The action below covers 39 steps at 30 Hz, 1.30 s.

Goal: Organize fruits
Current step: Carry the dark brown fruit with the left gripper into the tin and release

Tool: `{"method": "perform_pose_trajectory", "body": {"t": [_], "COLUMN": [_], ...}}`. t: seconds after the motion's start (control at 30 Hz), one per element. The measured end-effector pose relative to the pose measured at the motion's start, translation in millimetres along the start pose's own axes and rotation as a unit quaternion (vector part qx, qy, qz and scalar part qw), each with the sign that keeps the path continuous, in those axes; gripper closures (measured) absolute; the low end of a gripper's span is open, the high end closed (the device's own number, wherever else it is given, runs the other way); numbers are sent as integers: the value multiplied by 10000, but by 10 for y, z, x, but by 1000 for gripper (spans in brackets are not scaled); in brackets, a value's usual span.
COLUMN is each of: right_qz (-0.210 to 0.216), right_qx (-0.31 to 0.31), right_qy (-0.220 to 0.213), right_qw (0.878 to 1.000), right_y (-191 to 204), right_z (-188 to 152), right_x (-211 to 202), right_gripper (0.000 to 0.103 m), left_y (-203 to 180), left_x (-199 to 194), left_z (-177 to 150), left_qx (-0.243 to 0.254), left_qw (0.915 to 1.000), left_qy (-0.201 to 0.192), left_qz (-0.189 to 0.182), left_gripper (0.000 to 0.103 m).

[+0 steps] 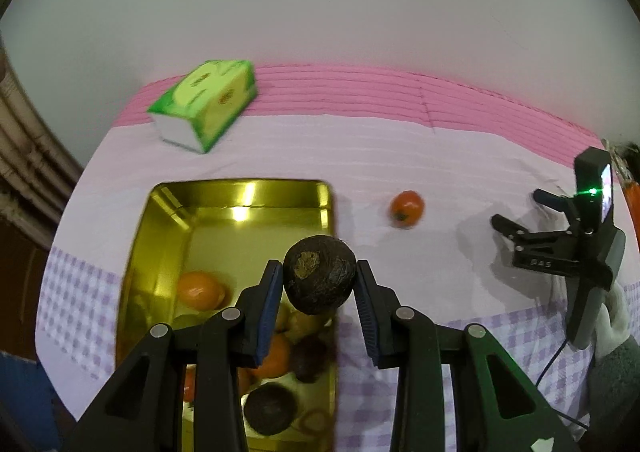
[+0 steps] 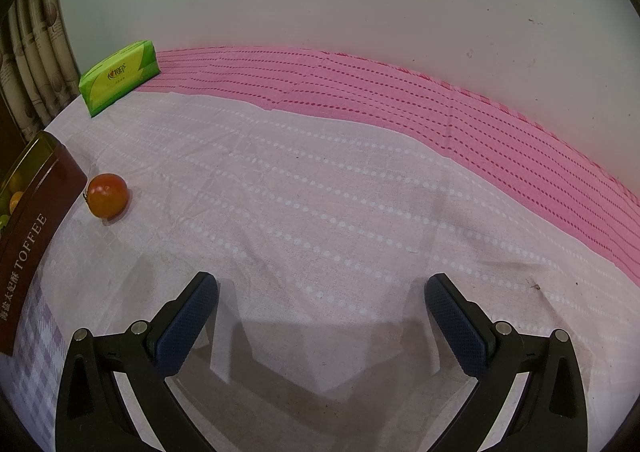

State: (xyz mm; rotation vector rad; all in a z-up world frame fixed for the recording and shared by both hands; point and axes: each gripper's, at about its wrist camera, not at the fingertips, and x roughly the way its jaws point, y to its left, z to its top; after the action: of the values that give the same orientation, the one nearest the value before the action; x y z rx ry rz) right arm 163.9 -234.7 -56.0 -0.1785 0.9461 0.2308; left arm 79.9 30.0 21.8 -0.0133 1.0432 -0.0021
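My left gripper [image 1: 319, 277] is shut on a dark brown round fruit [image 1: 320, 275], held in the air above the right rim of a gold tin [image 1: 244, 194]. Inside the tin lie several fruits: an orange [image 1: 200, 291], another dark fruit [image 1: 270, 408] and more, partly hidden by my fingers. A red-orange tomato [image 1: 407, 209] lies on the cloth to the right of the tin; it also shows as the tomato [image 2: 107, 195] beside the tin's brown outer wall [image 2: 32, 244]. My right gripper [image 2: 322, 288] stands open over bare cloth, also seen as the right gripper [image 1: 516, 212] at the far right.
A green tissue pack [image 1: 206, 104] lies at the back left of the table, the same pack [image 2: 120, 76] near the wall. A pink and white cloth [image 2: 340, 192] covers the table. A gloved hand [image 1: 612, 316] holds the right gripper.
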Motion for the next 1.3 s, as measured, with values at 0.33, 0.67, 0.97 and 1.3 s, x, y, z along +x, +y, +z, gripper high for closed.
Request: {"method": "perform_pose_trajectory", "body": {"t": [0.33,0.67,0.97,1.3], "right_qz": [1,1,2,2], "right_qx": [-1,-1,-1,0], "right_qy": [-1,-2,-3,-4], "right_qw": [10000,10000,10000,10000], "right_y": [1,0,0,1], "right_z": [-1,-3,-3,-3], "right_x": [0,0,0,1], "right_gripper": [0,0,0,0], "left_y": [455,630,665,643], "left_x": [68,165,255,276], "left_z": [-170,-336,-421,-454], "left_qx": [-322,-434,-466,-424], "left_qw": [9988,9977,9971,9972], "left_qy": [233,377,482,487], "left_qz": [287,358,365,382], "left_gripper": [71,70,70,70]}}
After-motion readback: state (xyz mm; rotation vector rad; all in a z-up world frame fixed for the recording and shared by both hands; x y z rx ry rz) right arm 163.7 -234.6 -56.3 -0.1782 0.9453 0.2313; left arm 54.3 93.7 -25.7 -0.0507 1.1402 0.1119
